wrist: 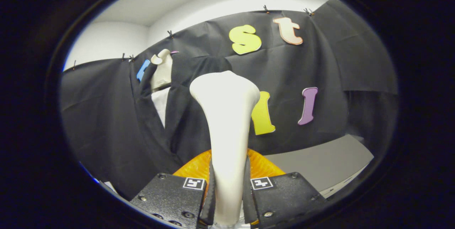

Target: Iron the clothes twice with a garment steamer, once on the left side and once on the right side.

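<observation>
One white garment steamer (226,129) stands upright, clamped on both sides by the gripper (227,193), its head raised before one dark jacket (156,129) hanging on a pale mannequin (162,70) just beyond and to the left. One grey worktop (320,165) lies to the right.

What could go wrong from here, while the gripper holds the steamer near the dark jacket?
1. The gripper clamps the narrow white handle of the steamer low down, with the wide head far above the fingers; the head could tilt or twist in the grip.
2. The head stands beside the dark jacket hanging ahead on the left; whether it touches the cloth is unclear, so a pass might miss the fabric.
</observation>
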Tool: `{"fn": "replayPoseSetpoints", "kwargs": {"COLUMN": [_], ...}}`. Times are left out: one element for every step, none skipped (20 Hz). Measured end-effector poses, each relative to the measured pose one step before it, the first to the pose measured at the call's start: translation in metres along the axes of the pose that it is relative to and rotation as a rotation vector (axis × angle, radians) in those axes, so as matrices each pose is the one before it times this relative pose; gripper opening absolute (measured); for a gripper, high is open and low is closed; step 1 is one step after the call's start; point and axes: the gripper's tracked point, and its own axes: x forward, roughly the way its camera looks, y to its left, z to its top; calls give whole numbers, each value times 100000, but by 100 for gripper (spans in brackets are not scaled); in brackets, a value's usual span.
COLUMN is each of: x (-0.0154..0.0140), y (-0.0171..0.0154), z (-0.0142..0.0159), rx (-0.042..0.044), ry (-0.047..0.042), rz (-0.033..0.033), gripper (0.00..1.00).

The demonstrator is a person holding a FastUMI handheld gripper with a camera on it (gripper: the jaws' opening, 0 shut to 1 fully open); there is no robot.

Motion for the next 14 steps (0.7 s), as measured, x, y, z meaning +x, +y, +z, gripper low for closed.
{"fn": "replayPoseSetpoints", "kwargs": {"x": [541, 452, 460, 408, 310, 166, 162, 150, 137, -85, 94, 135, 107, -73], "y": [956, 841, 641, 678, 656, 492, 343, 201, 298, 140, -50, -42, -71, -44], "z": [-39, 102, -36, -256, -67, -117, -25, -236, -152, -181, -243, -220, -190, -128], "rx": [-44, -113, -1091, -768, -428, -391, -638, -10, 99, -29, -115, 166, -109, -230], "ry": [356, -20, 465, 290, 354, -189, 182, 164, 401, 407, 536, 327, 344, 94], "rz": [248, -51, -588, -187, 387, 123, -83, 232, 432, -74, -317, -285, -385, -511], "gripper": [34, 34, 34, 34, 34, 34, 34, 34, 34, 34, 34, 34, 34, 34]}}
